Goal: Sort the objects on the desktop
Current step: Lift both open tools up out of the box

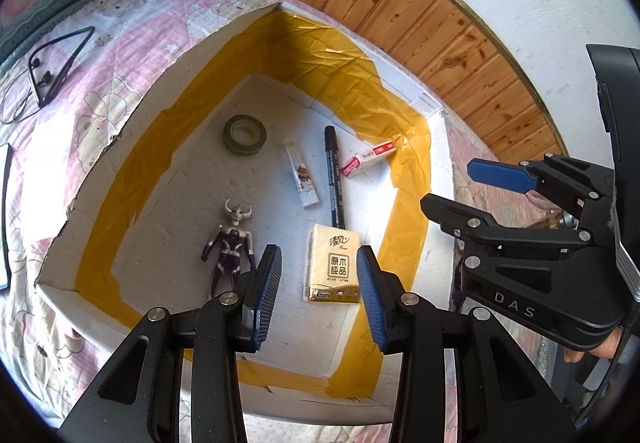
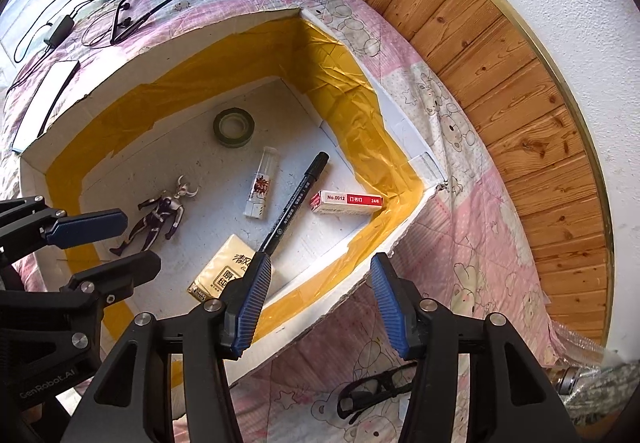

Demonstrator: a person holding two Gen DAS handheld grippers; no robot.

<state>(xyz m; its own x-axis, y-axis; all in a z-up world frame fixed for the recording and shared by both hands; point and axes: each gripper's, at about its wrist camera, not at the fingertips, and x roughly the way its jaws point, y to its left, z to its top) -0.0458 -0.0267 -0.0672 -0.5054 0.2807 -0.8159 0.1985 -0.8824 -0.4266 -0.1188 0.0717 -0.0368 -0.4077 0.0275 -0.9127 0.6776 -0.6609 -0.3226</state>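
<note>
- Left wrist view: the left gripper (image 1: 318, 287) hangs over the white foam box (image 1: 132, 99) with its jaws apart and nothing between them.
- Inside this box, the yellow tissue pack (image 1: 332, 269) lies just under the blue pads (image 1: 266, 295), and the horned toy figure (image 1: 232, 243) lies beside it on the left.
- Farther in the box lie the black marker (image 1: 334, 179), the small clear tube (image 1: 302, 173), the red-white staple box (image 1: 370, 159) and the green tape roll (image 1: 245, 134).
- The right gripper (image 1: 460, 187) is at the right rim of the box, released and empty.
- Right wrist view: the right gripper (image 2: 320, 307) is above the near wall of the foam box (image 2: 360, 263), its jaws wide apart and holding nothing.
- In the box the marker (image 2: 294, 205) lies between the tube (image 2: 262, 189) and the staple box (image 2: 347, 201); the tissue pack (image 2: 224, 267) is partly hidden by one pad.
- Outside the box, black glasses (image 2: 372, 391) lie on the pink blanket (image 2: 460, 227).
</note>
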